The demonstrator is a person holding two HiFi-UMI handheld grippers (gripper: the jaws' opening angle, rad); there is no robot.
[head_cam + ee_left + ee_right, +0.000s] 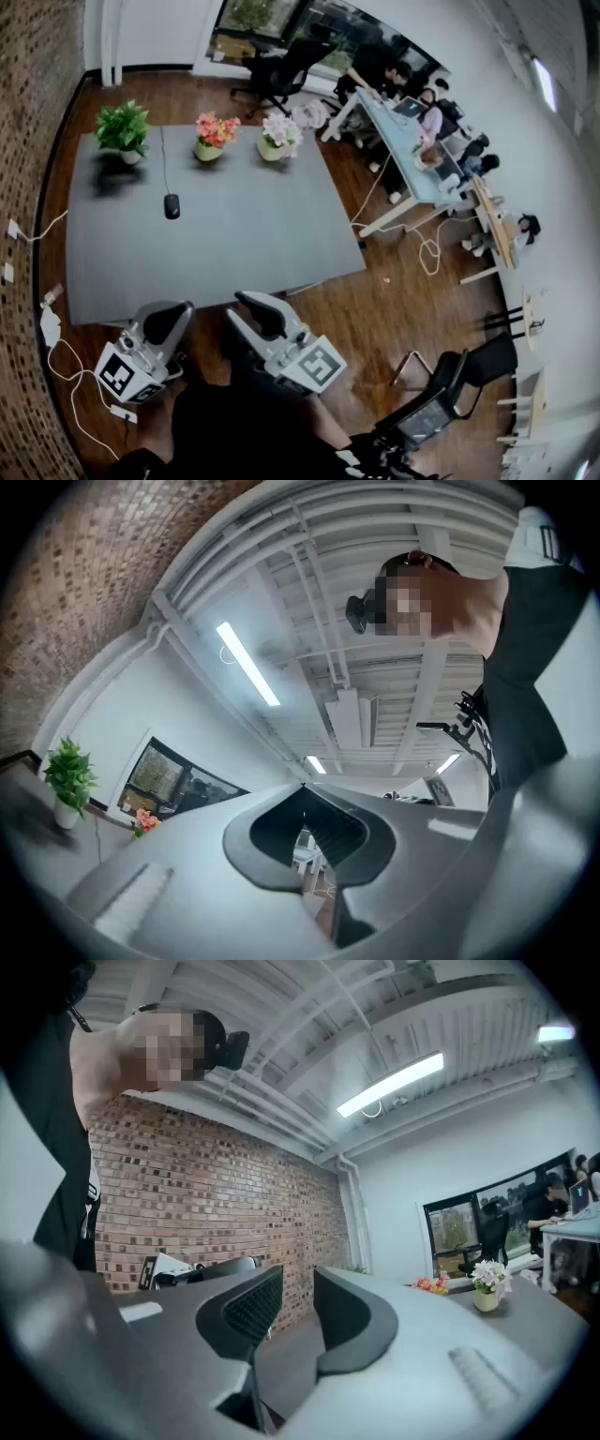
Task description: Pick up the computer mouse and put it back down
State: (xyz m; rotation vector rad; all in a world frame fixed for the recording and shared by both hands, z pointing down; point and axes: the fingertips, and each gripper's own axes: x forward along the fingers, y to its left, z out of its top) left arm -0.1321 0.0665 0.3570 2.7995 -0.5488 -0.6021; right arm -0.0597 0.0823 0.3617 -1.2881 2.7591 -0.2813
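The computer mouse is lying flat on the grey bench, in its left part, on the near side of a green plant. Its thin cable is running from the mouse toward the far edge of the bench, passing between the green plant and a pot of pink and orange flowers. A third pot, with white flowers, is standing to the right of these, in the same row along the far edge.

The person is holding both grippers at the near edge of the bench, well apart from the mouse. The left gripper is pointing somewhat upward. In the left gripper view its fingers are pressing together at the tips, and they are holding nothing. The right gripper is sitting just beside the left one. In the right gripper view its fingers are standing apart with a clear gap, and only the bench top and a brick wall are showing between them. Neither gripper is touching the mouse.

At the far right of the room, several people are sitting at a long light desk.
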